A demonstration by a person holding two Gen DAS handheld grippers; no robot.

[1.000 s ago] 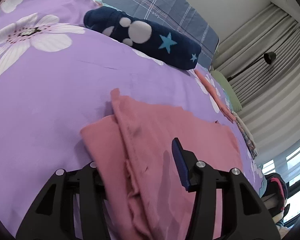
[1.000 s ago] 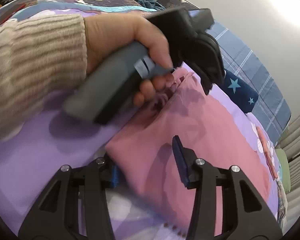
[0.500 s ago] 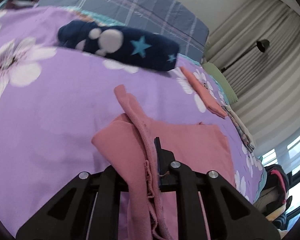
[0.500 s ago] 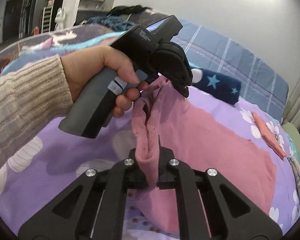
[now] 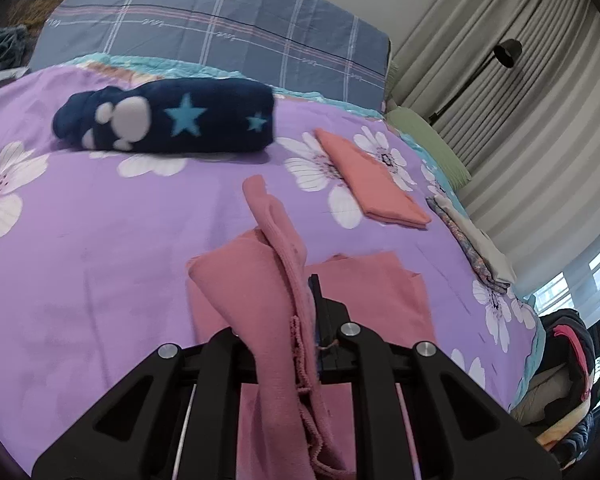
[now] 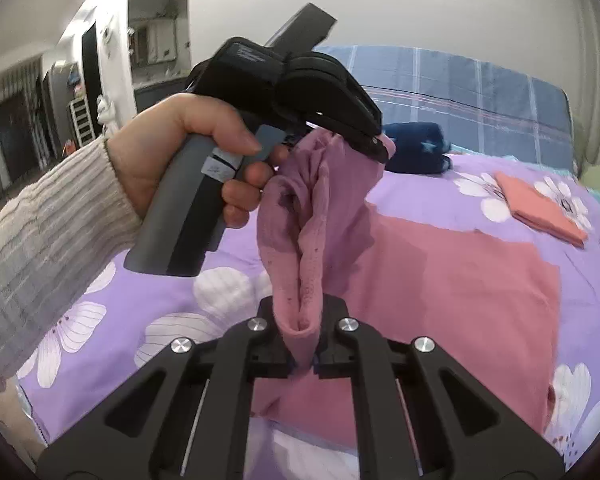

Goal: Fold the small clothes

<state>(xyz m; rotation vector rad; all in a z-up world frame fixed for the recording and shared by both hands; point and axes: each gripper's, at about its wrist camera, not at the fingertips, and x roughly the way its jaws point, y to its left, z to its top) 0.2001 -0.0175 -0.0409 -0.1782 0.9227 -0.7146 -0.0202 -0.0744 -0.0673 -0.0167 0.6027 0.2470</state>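
Both grippers, left [image 5: 306, 320] and right [image 6: 302, 344], newly clamped on lifted pink garment [image 6: 460, 276].

The pink garment [image 6: 452, 280] is soft matt cloth with a knitted, frayed edge. The bed sheet [image 5: 100, 240] is smooth printed cotton, faintly sheeny. The navy blanket roll [image 5: 168, 120] looks fleecy. Both claws, the left claw [image 5: 300, 320] and the right claw [image 6: 300, 344], are matt black plastic with shiny metal screws. The sleeve [image 6: 40, 260] is ribbed knit.

The right gripper [image 6: 302, 360] pinched a fold of pink garment [image 6: 440, 280] above a purple floral bedspread [image 6: 112, 320], while ahead the left gripper [image 6: 374, 146], in a sleeved hand [image 6: 180, 152], clamped its far edge.
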